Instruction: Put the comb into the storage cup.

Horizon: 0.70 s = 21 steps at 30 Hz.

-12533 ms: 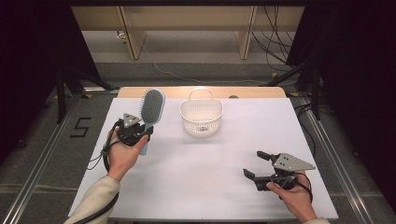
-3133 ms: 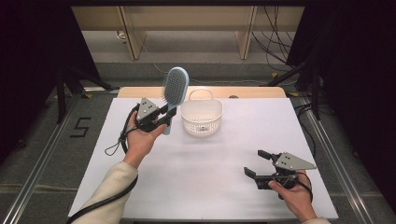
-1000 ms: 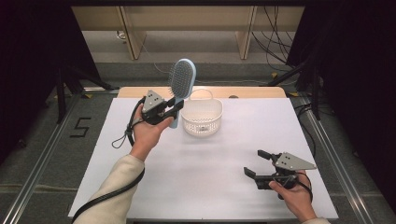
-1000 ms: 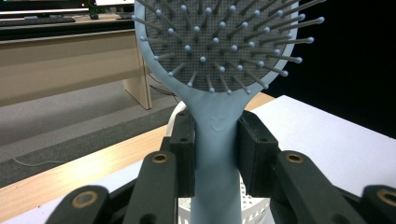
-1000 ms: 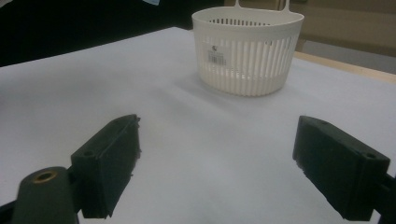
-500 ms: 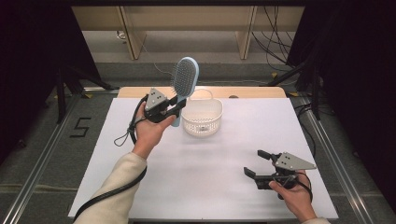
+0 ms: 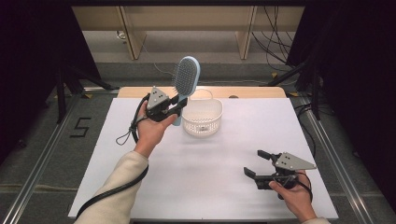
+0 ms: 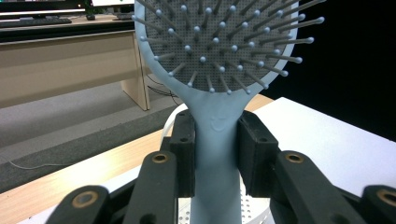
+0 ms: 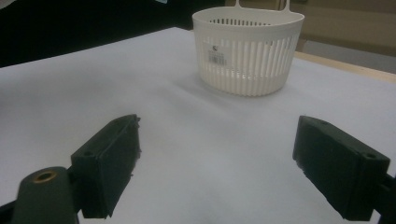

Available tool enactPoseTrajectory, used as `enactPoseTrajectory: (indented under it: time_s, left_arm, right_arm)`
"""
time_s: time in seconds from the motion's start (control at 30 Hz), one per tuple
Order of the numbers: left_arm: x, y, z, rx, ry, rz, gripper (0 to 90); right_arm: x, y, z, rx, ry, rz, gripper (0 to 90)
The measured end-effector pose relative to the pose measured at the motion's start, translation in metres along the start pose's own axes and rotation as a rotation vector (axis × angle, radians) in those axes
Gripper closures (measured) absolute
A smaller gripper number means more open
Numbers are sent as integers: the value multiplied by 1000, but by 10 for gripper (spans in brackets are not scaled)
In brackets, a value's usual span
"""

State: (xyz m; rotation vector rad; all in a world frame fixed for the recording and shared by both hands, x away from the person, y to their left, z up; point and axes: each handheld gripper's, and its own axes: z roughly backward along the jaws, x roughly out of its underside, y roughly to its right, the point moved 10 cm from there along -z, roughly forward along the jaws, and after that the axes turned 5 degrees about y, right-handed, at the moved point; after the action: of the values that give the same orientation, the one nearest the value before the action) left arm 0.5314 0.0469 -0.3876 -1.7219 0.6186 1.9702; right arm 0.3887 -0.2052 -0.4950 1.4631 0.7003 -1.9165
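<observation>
Left gripper clamps hairbrush; basket sticker unreadable.

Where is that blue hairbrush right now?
In the high view the blue hairbrush stands upright, off the table, its handle clamped in the left gripper just left of the white basket, at the table's far side.

This looks like a lab set up for recording. A desk with a plain white top stands between black curtains at left and right. Metal rails run along the grey floor, where a "5" is marked at left. Cables trail beyond a wooden bench at the far side.
</observation>
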Motion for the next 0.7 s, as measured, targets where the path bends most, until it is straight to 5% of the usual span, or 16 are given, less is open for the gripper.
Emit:
enactPoseTrajectory:
  time_s: [0.7]
  left_arm:
    - [-3, 3, -7, 9, 5, 1, 698]
  right_arm:
    - [0, 0, 0, -1, 0, -3, 155]
